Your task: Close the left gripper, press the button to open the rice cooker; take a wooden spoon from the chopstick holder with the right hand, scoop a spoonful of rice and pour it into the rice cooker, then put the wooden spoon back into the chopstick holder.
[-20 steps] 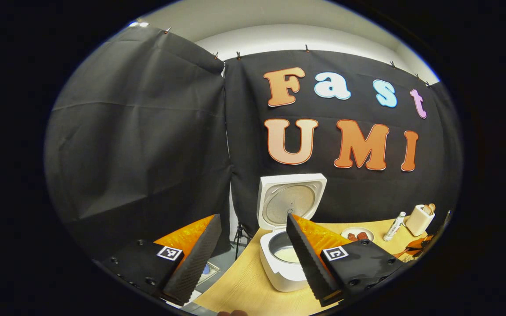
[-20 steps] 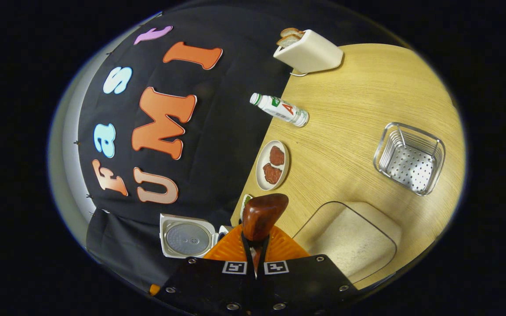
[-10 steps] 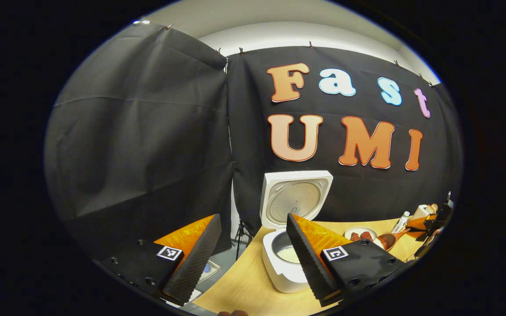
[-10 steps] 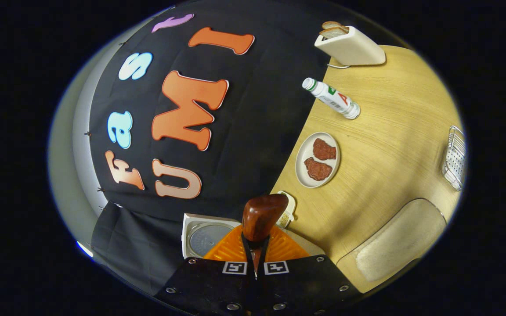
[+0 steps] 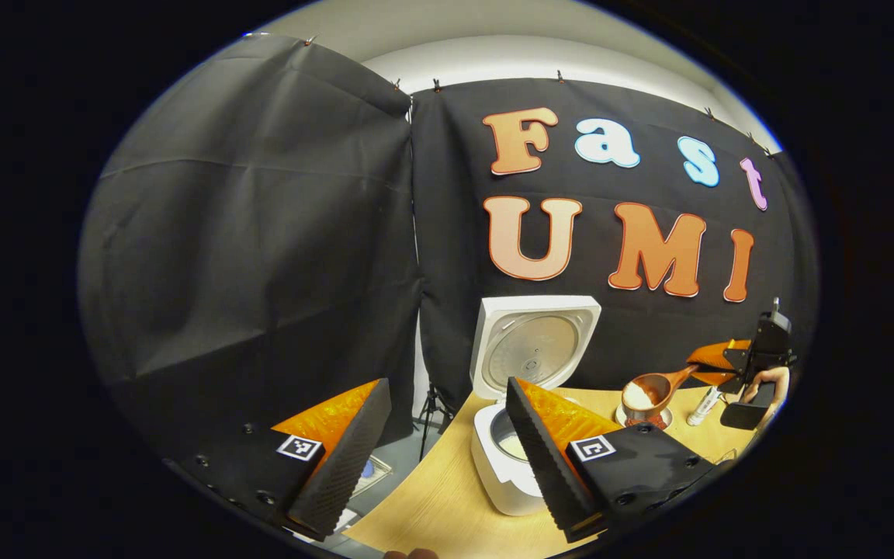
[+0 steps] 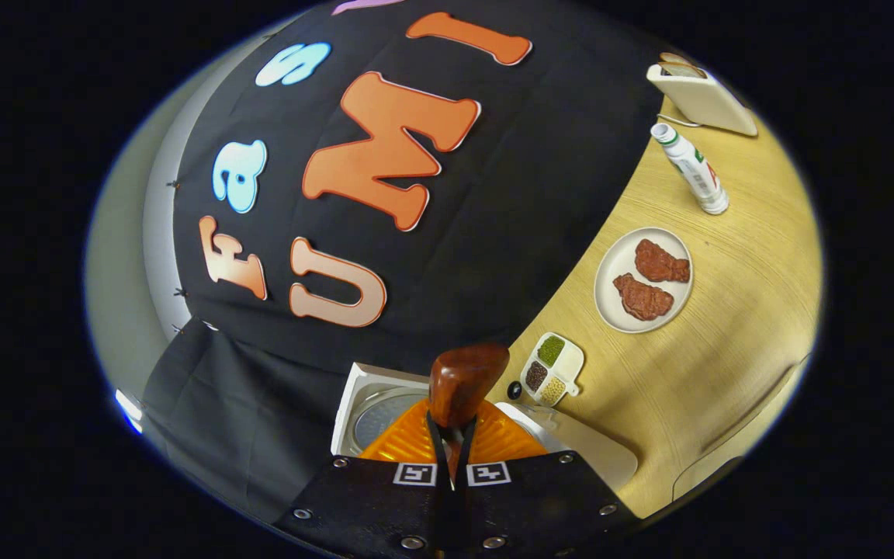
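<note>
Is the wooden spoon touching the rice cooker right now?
Apart. The left gripper view shows the wooden spoon, loaded with rice, held in the air to the right of the open rice cooker, with bare table and wall between them.

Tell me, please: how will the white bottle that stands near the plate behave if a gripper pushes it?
The white bottle stands upright, tall and narrow on a small base, so a push high up would probably tip it. Its round body would then likely roll on the smooth wooden table. It looks like plastic, so probably light.
</note>
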Demonstrator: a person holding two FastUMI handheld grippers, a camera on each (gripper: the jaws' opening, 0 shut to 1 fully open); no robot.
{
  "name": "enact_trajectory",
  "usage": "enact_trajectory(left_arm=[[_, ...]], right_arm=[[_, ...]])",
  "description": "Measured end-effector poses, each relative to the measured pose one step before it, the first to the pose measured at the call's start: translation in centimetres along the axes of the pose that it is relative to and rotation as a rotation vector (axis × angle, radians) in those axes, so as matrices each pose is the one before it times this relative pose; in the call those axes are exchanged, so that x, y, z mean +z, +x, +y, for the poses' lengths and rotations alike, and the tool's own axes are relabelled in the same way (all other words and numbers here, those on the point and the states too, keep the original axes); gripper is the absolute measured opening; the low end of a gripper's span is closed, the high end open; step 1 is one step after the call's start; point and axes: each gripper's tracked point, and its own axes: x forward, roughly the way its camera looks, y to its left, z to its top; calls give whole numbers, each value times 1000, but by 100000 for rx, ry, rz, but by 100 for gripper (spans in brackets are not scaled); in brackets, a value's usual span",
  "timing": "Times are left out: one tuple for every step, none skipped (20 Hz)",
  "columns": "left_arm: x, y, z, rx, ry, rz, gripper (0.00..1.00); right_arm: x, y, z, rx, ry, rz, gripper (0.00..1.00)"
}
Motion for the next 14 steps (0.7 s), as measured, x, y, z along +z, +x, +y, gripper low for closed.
enact_trajectory(left_arm=[[70,-7,317,780,-531,-20,100],[-46,50,401,577,-571,139,100],[-56,-66,365,683,-483,88,100],[-43,-49,272,547,-184,91,100],[-16,-39,289,588,220,28,100],[-13,-104,296,388,469,103,100],[-29,-69,73,165,713,206,100],[-48,-74,323,620,656,-164,100],[73,-14,179,576,483,-225,100],[61,-87,233,407,276,-255,100],[-28,-126,232,321,38,5,100],[-117,28,61,171,-81,312,100],[-122,27,196,345,-132,280,100],[-59,-56,158,431,-157,170,100]], right_arm=[[-217,699,789,426,-2585,26,0],[-140,584,713,90,-2582,39,0],[-230,631,681,46,-2761,-183,0],[-125,385,551,-108,-3179,-242,0],[8,460,484,-302,-3469,-565,0],[-88,444,383,-90,-3566,-703,0],[-24,392,430,-21,-3094,-534,0],[-184,298,489,218,-2978,-170,0],[-159,279,465,433,-2715,-124,0],[-12,225,433,251,-2730,-322,0],[-166,104,401,134,-2970,-260,0],[-60,149,316,72,-3221,-397,0],[-118,34,263,40,-3455,-374,0],[-209,121,150,200,-3705,-128,0]])
